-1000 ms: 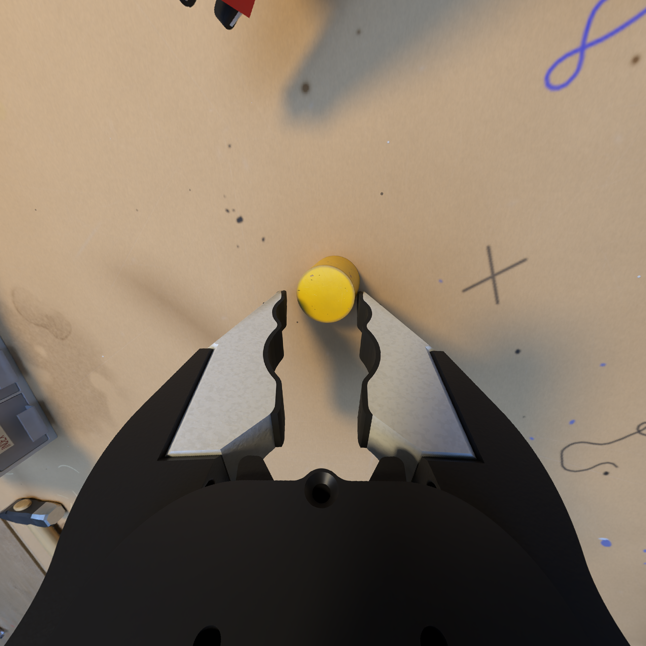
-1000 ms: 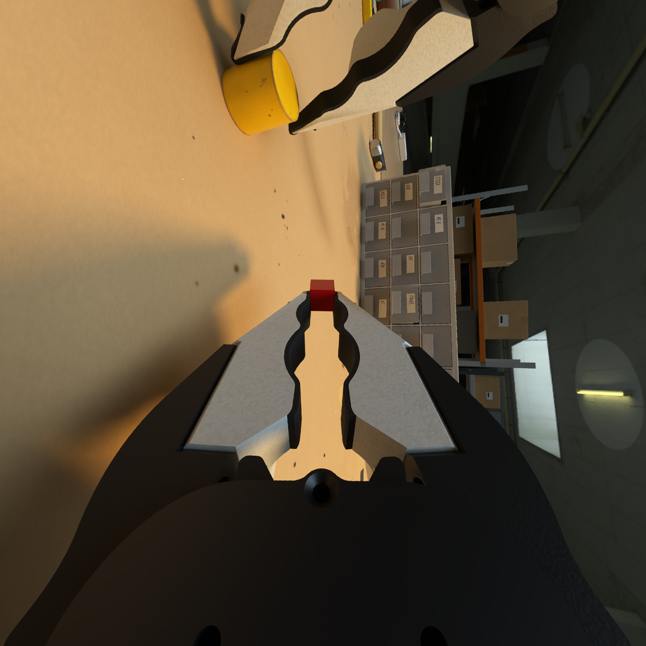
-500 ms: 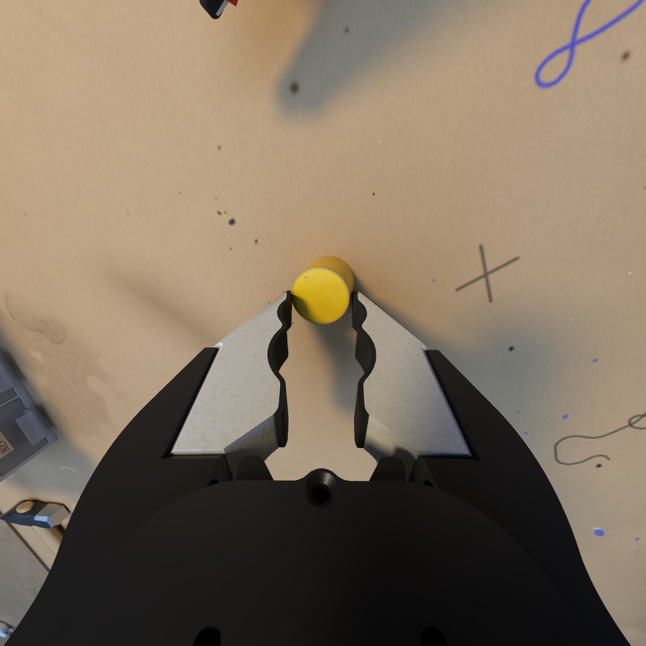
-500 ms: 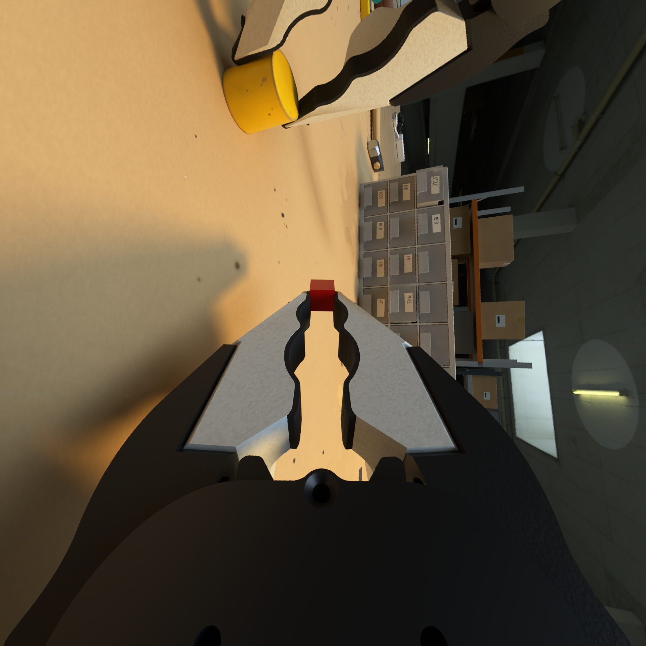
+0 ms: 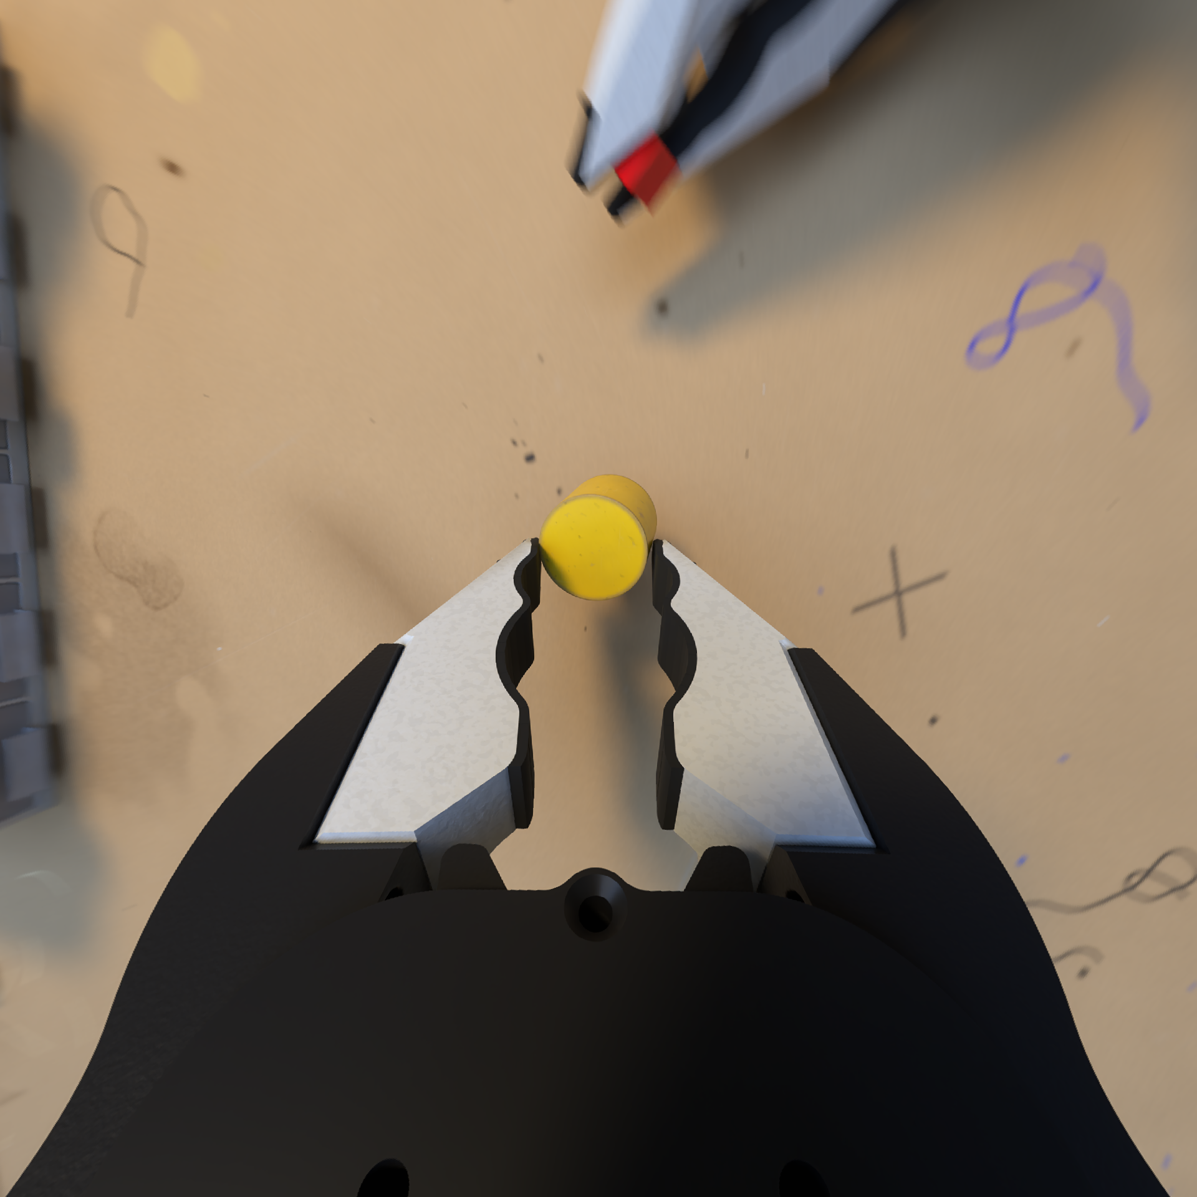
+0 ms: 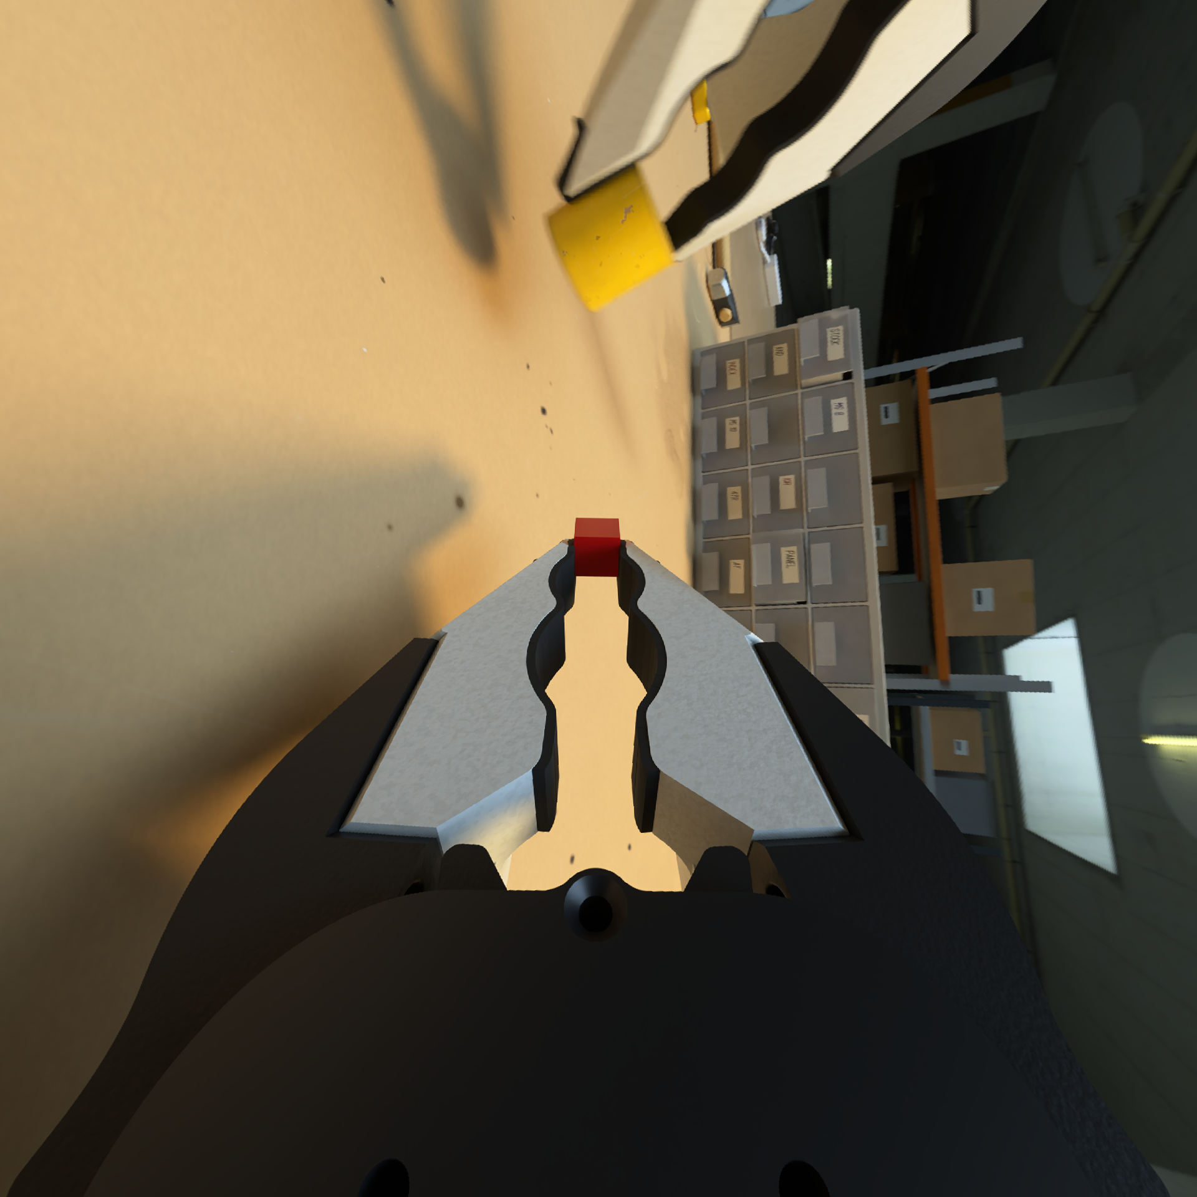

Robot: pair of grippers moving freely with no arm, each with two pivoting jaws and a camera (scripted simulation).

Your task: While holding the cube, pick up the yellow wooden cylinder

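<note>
Left wrist view: the left gripper (image 5: 594, 550) points down at a tan tabletop (image 5: 324, 363). Its two pale fingers are clamped on the yellow wooden cylinder (image 5: 594, 554), one fingertip touching each side of it, round end facing the camera. The cylinder's shadow falls on the tabletop beneath it. Pencil and blue scribbles mark the surface to the right, among them a small cross (image 5: 898, 589). Toward the far edge, blurred, the right gripper (image 5: 638, 178) pinches a red cube (image 5: 644, 171). A grey ridged object (image 5: 19, 583) runs along the left edge.

Right wrist view: the picture is turned sideways, with the tabletop (image 6: 259, 324) filling the left. The right gripper (image 6: 596, 550) is closed on the red cube (image 6: 596, 547), held at its fingertips above the surface. Farther off, near the top, the left gripper (image 6: 654, 194) grips the yellow cylinder (image 6: 609, 249), which appears clear of the tabletop. Past the table's edge stand grey drawer cabinets (image 6: 784, 492) and cardboard boxes (image 6: 971, 440) on shelving.
</note>
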